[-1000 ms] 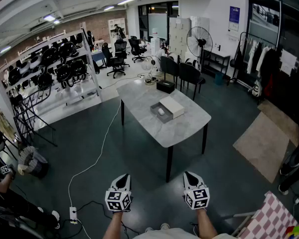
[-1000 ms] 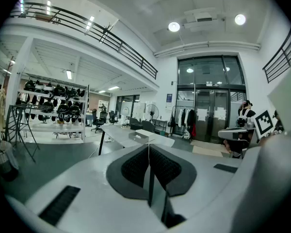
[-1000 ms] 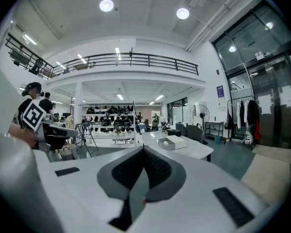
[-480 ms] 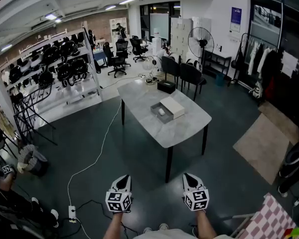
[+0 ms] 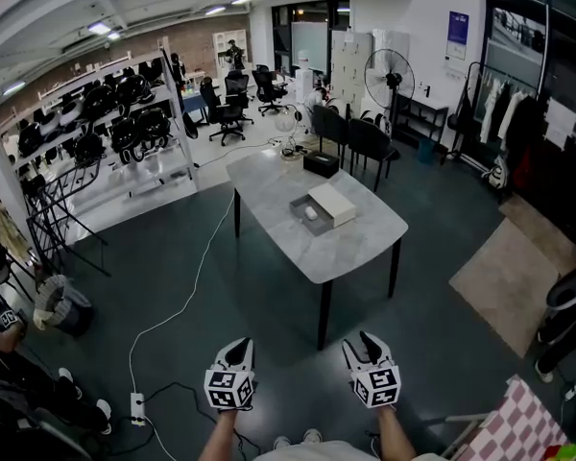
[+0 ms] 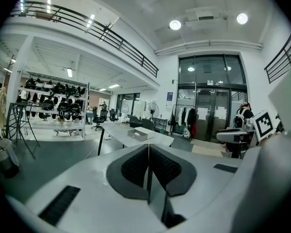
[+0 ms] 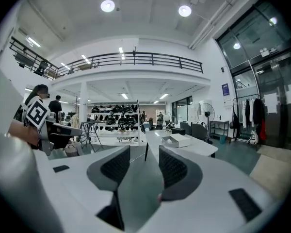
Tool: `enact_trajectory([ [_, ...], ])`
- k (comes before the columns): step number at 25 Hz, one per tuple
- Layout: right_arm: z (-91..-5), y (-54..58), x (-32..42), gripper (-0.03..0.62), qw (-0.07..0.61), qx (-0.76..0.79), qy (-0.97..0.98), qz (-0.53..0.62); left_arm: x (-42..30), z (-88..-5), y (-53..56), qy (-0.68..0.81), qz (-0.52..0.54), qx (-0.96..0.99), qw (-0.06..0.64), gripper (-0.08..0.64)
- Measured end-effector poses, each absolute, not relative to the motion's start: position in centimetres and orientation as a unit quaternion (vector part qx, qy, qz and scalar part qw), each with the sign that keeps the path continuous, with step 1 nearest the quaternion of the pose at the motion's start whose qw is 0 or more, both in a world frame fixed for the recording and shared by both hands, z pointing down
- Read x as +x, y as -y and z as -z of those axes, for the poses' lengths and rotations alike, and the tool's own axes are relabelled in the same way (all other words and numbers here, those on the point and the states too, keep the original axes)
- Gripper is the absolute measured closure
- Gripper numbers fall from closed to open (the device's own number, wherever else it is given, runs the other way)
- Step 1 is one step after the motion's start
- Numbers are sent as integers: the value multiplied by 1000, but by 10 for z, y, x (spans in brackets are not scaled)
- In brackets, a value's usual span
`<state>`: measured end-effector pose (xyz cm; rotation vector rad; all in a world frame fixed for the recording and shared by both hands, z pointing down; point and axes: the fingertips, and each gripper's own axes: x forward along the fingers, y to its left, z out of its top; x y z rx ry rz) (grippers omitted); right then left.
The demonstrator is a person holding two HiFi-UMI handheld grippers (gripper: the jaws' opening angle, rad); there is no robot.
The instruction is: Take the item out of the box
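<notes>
I carry the left gripper point(image 5: 234, 346) pinched together and the right gripper point(image 5: 364, 342) parted, both empty, since the shallow grey box point(image 5: 308, 215) on the pale marble table point(image 5: 350, 248) sits well ahead.

Two grippers near, the left gripper point(image 5: 236, 346) and the right gripper point(image 5: 366, 343), one counter point(image 5: 350, 250) farther off, on it one open grey box point(image 5: 299, 208) holding one white item point(image 5: 311, 214), one white lid point(image 5: 333, 205), one black case point(image 5: 320, 165), one standing fan point(image 5: 386, 75) far right
</notes>
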<state>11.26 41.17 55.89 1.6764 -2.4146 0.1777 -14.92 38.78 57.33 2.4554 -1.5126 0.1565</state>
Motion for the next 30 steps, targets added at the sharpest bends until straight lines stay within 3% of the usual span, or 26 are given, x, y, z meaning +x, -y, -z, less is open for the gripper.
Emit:
enact_trajectory([
  [4,-565,-408,115,377,107,559,820,-58,-143,-577,-386,522,-56,841,127,543],
  [30,-589,-354,149,377,119,540,831,-65,-107,-597,-350,540,-73,828,136,543],
])
